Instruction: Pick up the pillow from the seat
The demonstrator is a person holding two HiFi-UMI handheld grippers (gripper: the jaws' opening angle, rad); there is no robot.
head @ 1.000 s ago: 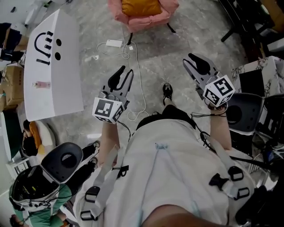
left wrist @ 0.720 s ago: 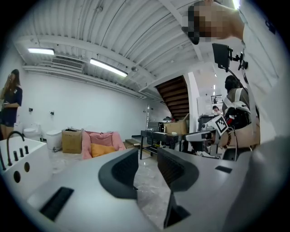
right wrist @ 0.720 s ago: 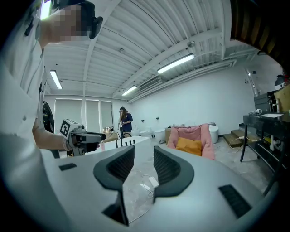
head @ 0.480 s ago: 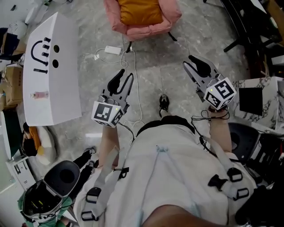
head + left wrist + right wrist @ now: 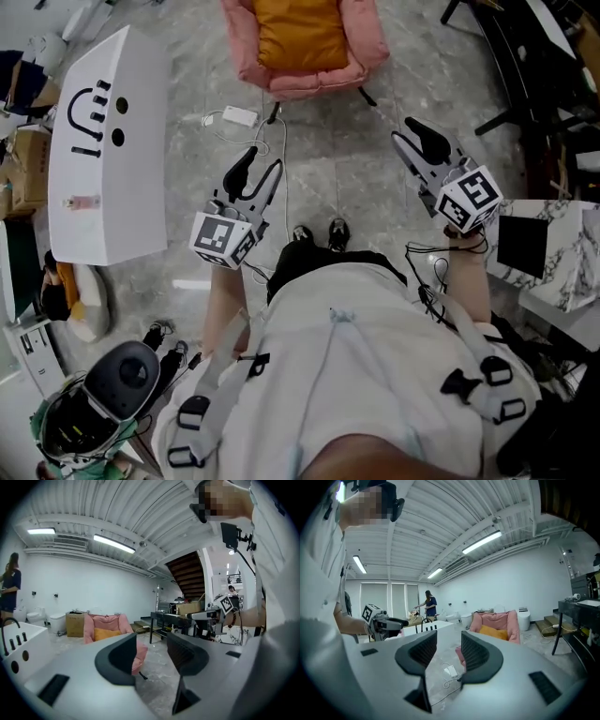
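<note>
An orange pillow [image 5: 300,33] lies on the seat of a pink armchair [image 5: 361,47] at the top of the head view, across a stretch of floor from me. The left gripper view shows the pillow [image 5: 107,633] far off, and so does the right gripper view, pillow [image 5: 493,632]. My left gripper [image 5: 258,169] and right gripper [image 5: 412,139] are held out level toward the chair, well short of it. Both are open and their jaws have just been opening, left gripper [image 5: 152,651], right gripper [image 5: 449,651]. Nothing is between either pair of jaws.
A white block with a smiley face [image 5: 108,150] stands at the left. A power strip with cables [image 5: 242,117] lies on the floor before the chair. Black chairs [image 5: 525,66] and a marble-topped table [image 5: 562,267] stand at the right. A person [image 5: 429,604] stands far back.
The armchair and pillow have slid lower in the head view and look larger. Both grippers have travelled forward toward them, with the feet stepping along.
</note>
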